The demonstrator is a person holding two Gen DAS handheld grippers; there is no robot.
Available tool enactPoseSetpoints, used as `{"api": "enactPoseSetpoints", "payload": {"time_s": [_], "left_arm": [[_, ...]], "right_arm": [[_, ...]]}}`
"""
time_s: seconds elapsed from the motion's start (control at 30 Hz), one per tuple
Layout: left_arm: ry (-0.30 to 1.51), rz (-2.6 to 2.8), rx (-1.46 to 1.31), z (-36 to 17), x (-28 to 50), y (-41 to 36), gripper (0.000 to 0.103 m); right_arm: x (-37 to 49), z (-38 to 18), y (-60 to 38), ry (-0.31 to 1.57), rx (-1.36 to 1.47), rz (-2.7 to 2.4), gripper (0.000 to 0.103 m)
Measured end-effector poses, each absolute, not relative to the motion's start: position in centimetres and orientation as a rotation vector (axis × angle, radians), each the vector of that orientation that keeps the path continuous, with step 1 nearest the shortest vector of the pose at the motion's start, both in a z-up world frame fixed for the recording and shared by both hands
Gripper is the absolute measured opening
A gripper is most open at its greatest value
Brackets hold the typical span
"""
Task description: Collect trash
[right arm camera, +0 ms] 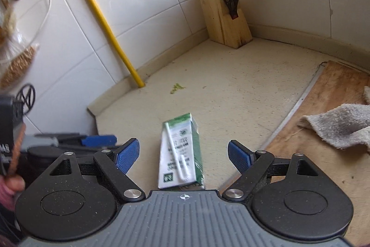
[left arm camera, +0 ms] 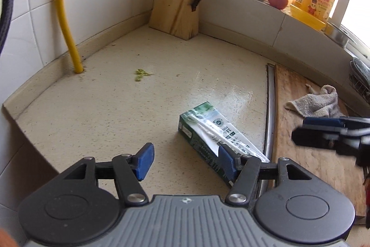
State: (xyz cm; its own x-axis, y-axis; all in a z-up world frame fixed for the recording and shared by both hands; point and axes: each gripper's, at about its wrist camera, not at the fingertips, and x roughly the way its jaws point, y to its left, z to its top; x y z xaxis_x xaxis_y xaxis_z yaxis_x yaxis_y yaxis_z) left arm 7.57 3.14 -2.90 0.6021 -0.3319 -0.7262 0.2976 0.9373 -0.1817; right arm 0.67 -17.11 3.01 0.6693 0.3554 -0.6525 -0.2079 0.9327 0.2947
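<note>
Left cam: my left gripper (left arm camera: pixel 185 160) is wide open, low over the counter (left arm camera: pixel 104 108), with the little drink carton (left arm camera: pixel 214 139) lying just off its right pad. Looks empty, so light and crushable; I'd pinch across the long sides. Right cam: right gripper (right arm camera: pixel 183 155) is spread open too, carton (right arm camera: pixel 181 154) centred between the fingers, near the cutting board (right arm camera: pixel 323 131).

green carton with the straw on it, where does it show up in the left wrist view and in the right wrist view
Left wrist view: green carton lies lower right of centre on the counter, partly behind the left gripper's right finger.
Right wrist view: it lies bottom centre, between the open fingers of the right gripper.
Shared landmark: the wooden knife block in the far corner.
</note>
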Motion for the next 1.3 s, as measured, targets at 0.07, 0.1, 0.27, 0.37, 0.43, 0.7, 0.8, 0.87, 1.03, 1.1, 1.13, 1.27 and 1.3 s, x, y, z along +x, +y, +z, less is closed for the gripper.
{"api": "enactPoseSetpoints", "payload": {"time_s": [0.07, 0.1, 0.27, 0.37, 0.43, 0.7, 0.8, 0.87, 1.03, 1.1, 1.13, 1.27, 1.3], "left_arm": [[0.849, -0.374, -0.047, -2.8, 8.2, 3.0, 0.059], [0.851, -0.378, -0.05, -2.7, 8.5, 2.9, 0.06], [0.888, -0.417, -0.069, -3.1, 10.9, 1.9, 0.062], [0.91, -0.427, -0.053, -3.4, 12.2, 0.9, 0.062], [0.914, -0.446, -0.044, -3.5, 12.8, 0.4, 0.062], [0.952, -0.501, -0.025, -4.3, 14.6, -0.8, 0.062], [0.968, -0.514, -0.013, -4.7, 14.9, -1.0, 0.062], [0.974, -0.522, -0.009, -4.8, 15.0, -1.0, 0.062], [0.992, -0.533, 0.013, -5.2, 15.5, -1.2, 0.064], [1.0, -0.536, 0.014, -5.4, 15.6, -1.2, 0.064], [1.002, -0.537, 0.014, -5.4, 15.7, -1.3, 0.064], [1.01, -0.543, 0.025, -5.6, 15.8, -1.6, 0.065], [1.011, -0.546, 0.028, -5.6, 15.8, -1.7, 0.065]], "right_arm": [[0.2, 2.7, -16.5, 0.793, 0.164, 0.318, 0.089], [0.1, 2.5, -16.2, 0.802, 0.151, 0.32, 0.089], [-0.1, 1.7, -13.9, 0.813, 0.048, 0.321, 0.09], [0.4, 0.9, -12.5, 0.822, -0.031, 0.296, 0.09], [0.8, 0.5, -11.7, 0.824, -0.055, 0.295, 0.091], [2.2, -0.1, -9.9, 0.845, -0.101, 0.27, 0.091], [2.4, -0.5, -9.4, 0.855, -0.107, 0.27, 0.091], [2.4, -0.8, -9.0, 0.862, -0.12, 0.27, 0.09], [2.7, -1.3, -8.4, 0.866, -0.135, 0.267, 0.089], [2.9, -1.5, -8.1, 0.871, -0.141, 0.268, 0.089], [2.9, -1.5, -8.0, 0.873, -0.143, 0.269, 0.088], [3.1, -1.9, -7.7, 0.88, -0.146, 0.269, 0.088], [3.1, -2.0, -7.6, 0.881, -0.148, 0.269, 0.088]]}}
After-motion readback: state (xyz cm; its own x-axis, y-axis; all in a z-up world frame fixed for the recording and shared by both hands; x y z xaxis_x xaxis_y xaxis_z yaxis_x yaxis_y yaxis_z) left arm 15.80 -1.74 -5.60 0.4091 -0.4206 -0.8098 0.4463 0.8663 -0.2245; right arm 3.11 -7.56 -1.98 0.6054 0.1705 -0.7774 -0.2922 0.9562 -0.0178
